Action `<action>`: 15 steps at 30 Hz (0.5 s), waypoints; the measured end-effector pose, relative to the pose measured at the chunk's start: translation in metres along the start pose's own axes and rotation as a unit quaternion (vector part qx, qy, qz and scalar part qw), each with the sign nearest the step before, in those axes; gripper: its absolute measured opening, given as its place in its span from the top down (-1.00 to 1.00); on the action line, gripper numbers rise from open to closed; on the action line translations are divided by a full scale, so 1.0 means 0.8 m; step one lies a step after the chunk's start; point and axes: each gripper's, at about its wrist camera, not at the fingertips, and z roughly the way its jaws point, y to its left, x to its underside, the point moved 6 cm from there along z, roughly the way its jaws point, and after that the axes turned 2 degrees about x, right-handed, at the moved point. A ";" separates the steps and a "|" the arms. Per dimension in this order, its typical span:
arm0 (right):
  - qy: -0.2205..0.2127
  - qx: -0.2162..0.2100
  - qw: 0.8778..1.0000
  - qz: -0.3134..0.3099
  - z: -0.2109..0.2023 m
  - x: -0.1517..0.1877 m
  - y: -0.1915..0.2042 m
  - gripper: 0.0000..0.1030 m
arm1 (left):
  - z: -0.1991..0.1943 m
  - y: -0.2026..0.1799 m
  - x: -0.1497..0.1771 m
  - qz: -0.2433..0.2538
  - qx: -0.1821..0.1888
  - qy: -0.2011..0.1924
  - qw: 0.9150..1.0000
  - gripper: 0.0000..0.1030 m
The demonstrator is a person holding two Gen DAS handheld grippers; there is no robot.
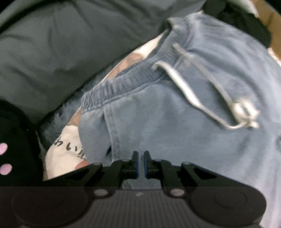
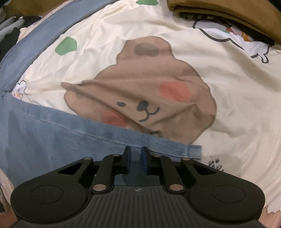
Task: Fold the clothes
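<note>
Left gripper point(image 1: 141, 156) low over blue pants point(image 1: 193, 105), jaws nearly together, thin strip of blue cloth between pads; pinch itself hard to make out through blur. Waistband point(image 1: 126, 80) and white drawstring point(image 1: 189, 87) beyond fingertips. Grey fabric point(image 1: 61, 43) past waistband, cut off by frame. Right gripper point(image 2: 135, 156) jaws slightly apart over pants hem point(image 2: 123, 135); cannot tell whether cloth is caught. Pants lie on cream bedsheet point(image 2: 237, 105); bear print point(image 2: 149, 87) beyond hem, partly hidden under it. Brown cloth point(image 2: 228, 10) at far edge, cropped
</note>
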 end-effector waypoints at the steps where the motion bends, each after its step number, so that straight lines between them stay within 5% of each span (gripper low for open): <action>1: 0.002 0.000 1.000 0.003 0.000 0.000 -0.002 0.73 | 0.009 0.005 0.001 -0.011 -0.007 0.008 1.000 0.85; 15: -0.004 0.020 0.999 -0.031 -0.008 -0.008 0.012 0.69 | 0.023 0.011 -0.015 -0.019 -0.029 0.004 0.999 0.86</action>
